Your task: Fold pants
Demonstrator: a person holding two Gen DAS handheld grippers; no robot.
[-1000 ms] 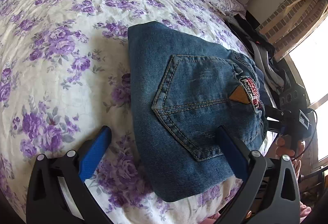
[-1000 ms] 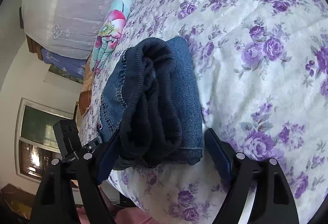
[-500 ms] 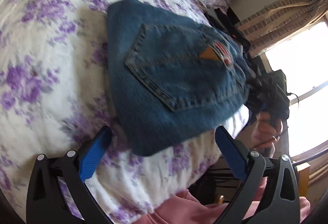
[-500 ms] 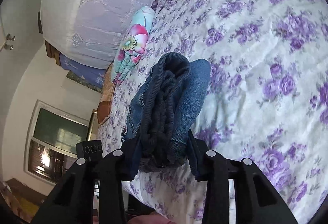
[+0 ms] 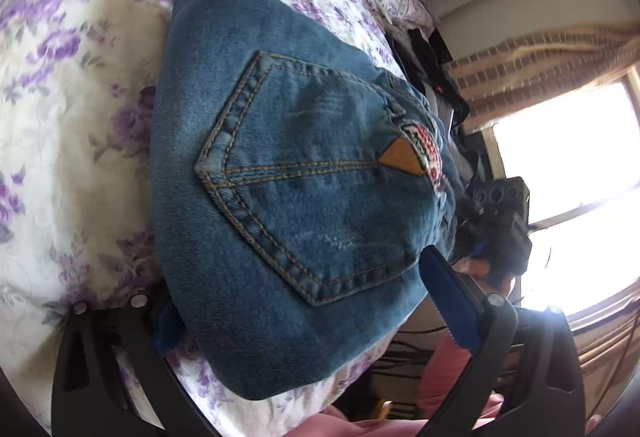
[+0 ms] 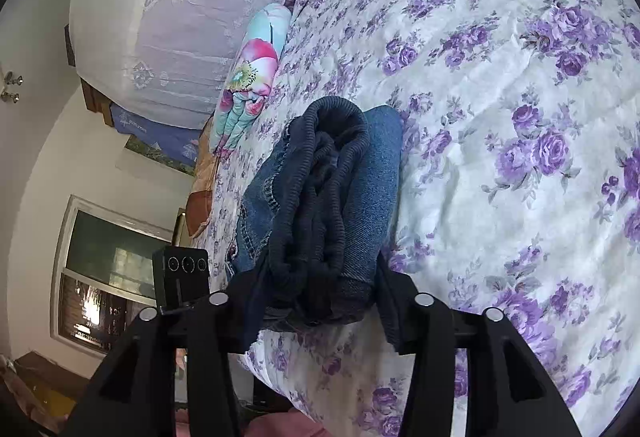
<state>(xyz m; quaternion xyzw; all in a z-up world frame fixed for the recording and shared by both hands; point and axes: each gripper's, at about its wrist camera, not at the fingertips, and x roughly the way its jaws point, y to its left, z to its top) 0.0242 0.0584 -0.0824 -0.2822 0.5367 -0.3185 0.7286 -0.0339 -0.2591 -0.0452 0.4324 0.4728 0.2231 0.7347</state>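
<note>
Pants [image 6: 320, 197]: folded denim bundle near the bed's edge, back pocket [image 5: 316, 177] facing up
Right gripper [image 6: 316, 297]: pinching the thick waistband end of the bundle; jaws have just been opening a little, cloth between them
Left gripper [image 5: 296, 301]: spread wide around the near end; pads not pressing
Bedsheet [image 6: 520, 117]: soft and floral; bundle sits close to its drop-off
Risk: grip slackens and the layers spring apart; one-sided pull could drag the bundle off the edge
</note>
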